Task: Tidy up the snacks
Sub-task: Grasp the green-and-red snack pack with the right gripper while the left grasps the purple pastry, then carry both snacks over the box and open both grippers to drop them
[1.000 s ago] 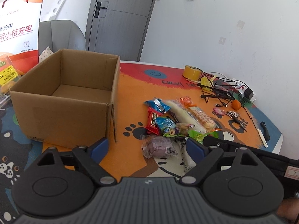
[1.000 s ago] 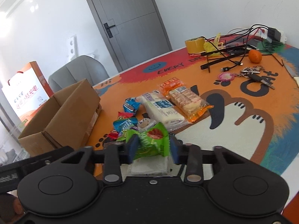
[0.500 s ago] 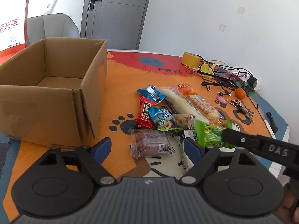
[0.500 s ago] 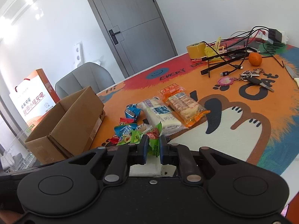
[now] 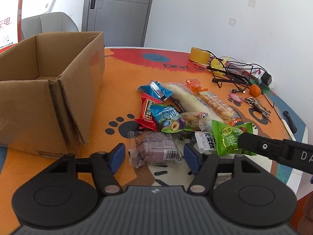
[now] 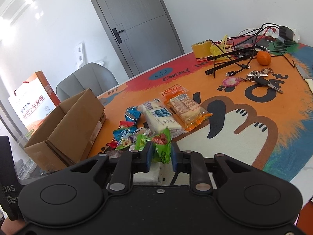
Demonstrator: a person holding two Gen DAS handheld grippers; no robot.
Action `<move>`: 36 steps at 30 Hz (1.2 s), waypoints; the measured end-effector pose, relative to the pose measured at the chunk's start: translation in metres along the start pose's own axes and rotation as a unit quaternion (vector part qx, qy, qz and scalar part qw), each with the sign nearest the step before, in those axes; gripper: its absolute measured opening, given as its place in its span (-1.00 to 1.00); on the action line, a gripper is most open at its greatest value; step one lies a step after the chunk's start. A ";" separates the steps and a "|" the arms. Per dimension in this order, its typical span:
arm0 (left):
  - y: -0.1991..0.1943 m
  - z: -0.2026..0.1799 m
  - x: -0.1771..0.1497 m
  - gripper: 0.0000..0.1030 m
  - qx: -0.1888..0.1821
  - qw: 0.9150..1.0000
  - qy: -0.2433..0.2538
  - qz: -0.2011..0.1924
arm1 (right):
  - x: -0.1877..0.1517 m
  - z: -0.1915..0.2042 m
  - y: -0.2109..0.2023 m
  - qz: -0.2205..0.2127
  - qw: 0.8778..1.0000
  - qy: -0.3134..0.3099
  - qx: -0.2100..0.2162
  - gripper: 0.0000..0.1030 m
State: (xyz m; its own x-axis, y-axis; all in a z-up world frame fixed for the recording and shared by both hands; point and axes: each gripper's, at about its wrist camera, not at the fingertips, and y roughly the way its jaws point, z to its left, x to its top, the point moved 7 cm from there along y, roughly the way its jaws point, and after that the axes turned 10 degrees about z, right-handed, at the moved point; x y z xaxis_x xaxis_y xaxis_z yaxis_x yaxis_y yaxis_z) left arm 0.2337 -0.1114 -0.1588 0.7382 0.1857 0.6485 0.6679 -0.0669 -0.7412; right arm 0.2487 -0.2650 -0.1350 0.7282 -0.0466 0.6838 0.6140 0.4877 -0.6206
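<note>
Brown corrugated cardboard, an open-topped box (image 5: 49, 90) stands at the left edge of the tabletop (image 5: 125, 78), which wears a bright orange cartoon-cat mat; what shows of the box's inside is bare. To its right, near the middle of the tabletop, lies the heap of snacks, among them a red foil sachet (image 5: 147, 113), a blue foil sachet (image 5: 156, 90), a long white bread pack (image 5: 183, 99) and an orange-wrapped biscuit pack (image 5: 215, 103). At the near edge of the heap sits a clear-wrapped purple cake (image 5: 156, 148); the left gripper (image 5: 154, 156) hovers just short of it, jaws wide apart and empty. Further right, the right gripper (image 6: 161, 154) is clamped on a crinkly green foil snack packet (image 6: 162, 148), which looks lifted clear of the heap.

The step in hand seems to be the pick-up of the green packet. The next move likely calls for carrying it leftwards over the heap and releasing it above the box.
</note>
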 end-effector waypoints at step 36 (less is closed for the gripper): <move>-0.097 0.016 0.027 -0.27 -0.045 0.993 0.004 -0.110 | 0.018 0.050 -0.014 -0.036 0.999 -0.036 0.012 -0.32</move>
State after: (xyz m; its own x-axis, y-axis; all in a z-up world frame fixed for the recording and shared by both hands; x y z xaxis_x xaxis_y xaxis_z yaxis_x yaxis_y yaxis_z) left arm 0.1874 -0.0842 -0.0724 0.5746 0.1983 0.7941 0.8181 -0.1121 -0.5640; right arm 0.2378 -0.2291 -0.0944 0.6586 -0.0203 0.7523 0.6557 0.5060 -0.5604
